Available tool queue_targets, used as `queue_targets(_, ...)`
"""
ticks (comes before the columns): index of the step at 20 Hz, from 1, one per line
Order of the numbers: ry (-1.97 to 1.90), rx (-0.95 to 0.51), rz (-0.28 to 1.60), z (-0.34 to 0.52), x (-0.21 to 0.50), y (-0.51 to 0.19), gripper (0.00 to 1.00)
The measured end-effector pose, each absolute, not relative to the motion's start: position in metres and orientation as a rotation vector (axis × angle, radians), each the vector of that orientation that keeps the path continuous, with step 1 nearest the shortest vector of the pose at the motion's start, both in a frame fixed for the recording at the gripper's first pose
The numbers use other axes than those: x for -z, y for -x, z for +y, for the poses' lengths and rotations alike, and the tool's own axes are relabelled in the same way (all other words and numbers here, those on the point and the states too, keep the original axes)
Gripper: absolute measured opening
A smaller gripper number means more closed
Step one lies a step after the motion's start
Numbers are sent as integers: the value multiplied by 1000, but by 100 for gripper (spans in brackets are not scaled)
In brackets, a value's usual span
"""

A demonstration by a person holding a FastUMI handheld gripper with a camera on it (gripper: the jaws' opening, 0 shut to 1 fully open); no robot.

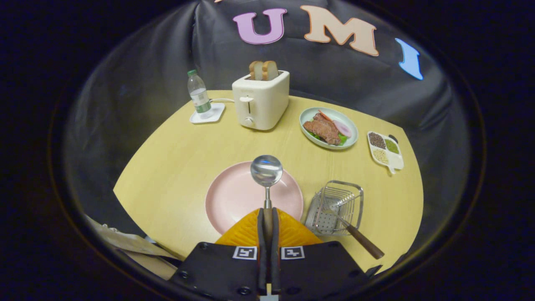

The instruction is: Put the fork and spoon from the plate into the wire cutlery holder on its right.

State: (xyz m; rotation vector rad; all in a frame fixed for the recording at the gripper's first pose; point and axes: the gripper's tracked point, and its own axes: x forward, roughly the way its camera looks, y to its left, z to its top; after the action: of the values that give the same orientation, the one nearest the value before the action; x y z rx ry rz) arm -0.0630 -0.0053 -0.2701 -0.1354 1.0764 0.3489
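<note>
A round yellow table stands in a booth with a dark cloth wall behind it. Far back on the table are a toaster with bread in it, a water bottle, a dish of meat and a small tray of beans.

Near us is the pink plate. The gripper has its two fingers squeezed tight on the brown handle of the spoon. The spoon sticks out straight ahead, with its shiny bowl up over the plate and its long line pointing away from the fingers.

The wire cutlery holder sits just to the right of the plate, so it lies to the right of the gripper and a little ahead. The fork is already in it, leaning with its handle poking out toward the near right.

I think the spoon must swing right and tip down, bowl first, and miss the fork handle.
</note>
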Motion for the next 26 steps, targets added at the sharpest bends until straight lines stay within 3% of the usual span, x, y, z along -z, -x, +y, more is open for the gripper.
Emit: queue_targets(26,323,-493,1346,-138,257,50,8)
